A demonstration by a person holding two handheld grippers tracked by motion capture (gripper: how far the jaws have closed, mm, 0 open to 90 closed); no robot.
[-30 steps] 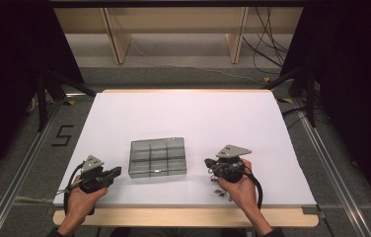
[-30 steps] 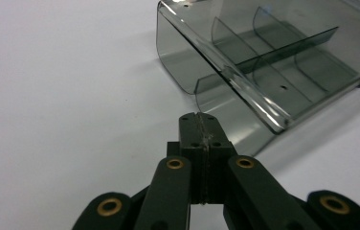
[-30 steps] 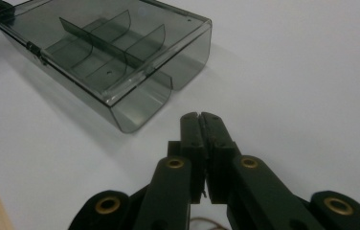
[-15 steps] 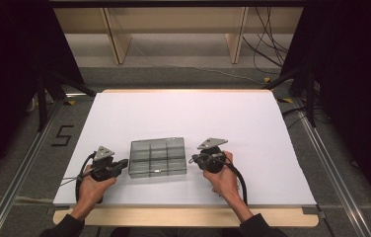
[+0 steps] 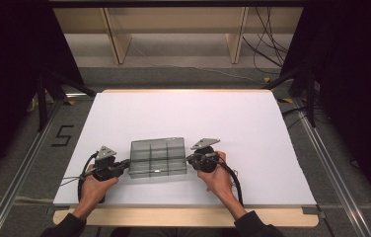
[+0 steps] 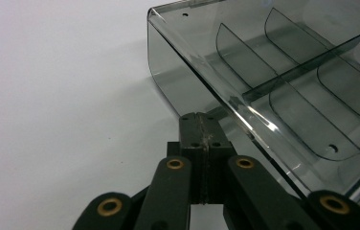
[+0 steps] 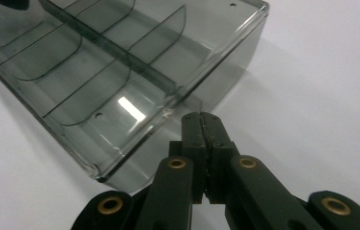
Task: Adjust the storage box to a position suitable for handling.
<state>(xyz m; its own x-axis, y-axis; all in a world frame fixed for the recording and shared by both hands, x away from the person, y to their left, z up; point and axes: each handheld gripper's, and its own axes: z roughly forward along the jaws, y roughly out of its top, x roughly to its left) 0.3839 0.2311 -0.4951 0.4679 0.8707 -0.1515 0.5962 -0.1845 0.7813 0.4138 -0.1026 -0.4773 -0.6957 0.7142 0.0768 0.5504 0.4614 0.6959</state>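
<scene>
From high up, I see a clear grey box (image 5: 158, 158) with little walls inside that split it into small rooms. It sits on the white bench (image 5: 183, 118), near the edge closest to me. My left gripper (image 5: 122, 164) is just beside the left end of the box, and my left hand (image 5: 93, 185) holds it low over the bench. My right gripper (image 5: 190, 158) is just beside the right end of the box, with my right hand (image 5: 217, 174) behind it. A grey three-cornered plate rides on top of each gripper. From this high spot I cannot tell if the tips touch the box. In my left gripper view, my two black jaws are pressed tight together with nothing between them. The box (image 6: 283, 76) is right there, up and to the right of my tip, and its near corner comes very close to my jaws. I can see through its wall to the curved dividers inside. The rooms I can see look bare. In my right gripper view, my right jaws are squeezed together too, and they hold nothing. Here the box (image 7: 96, 72) lies up and to the left of my tip, and its end wall is just past my jaws. The white bench (image 7: 321, 72) spreads out beside the box.
</scene>
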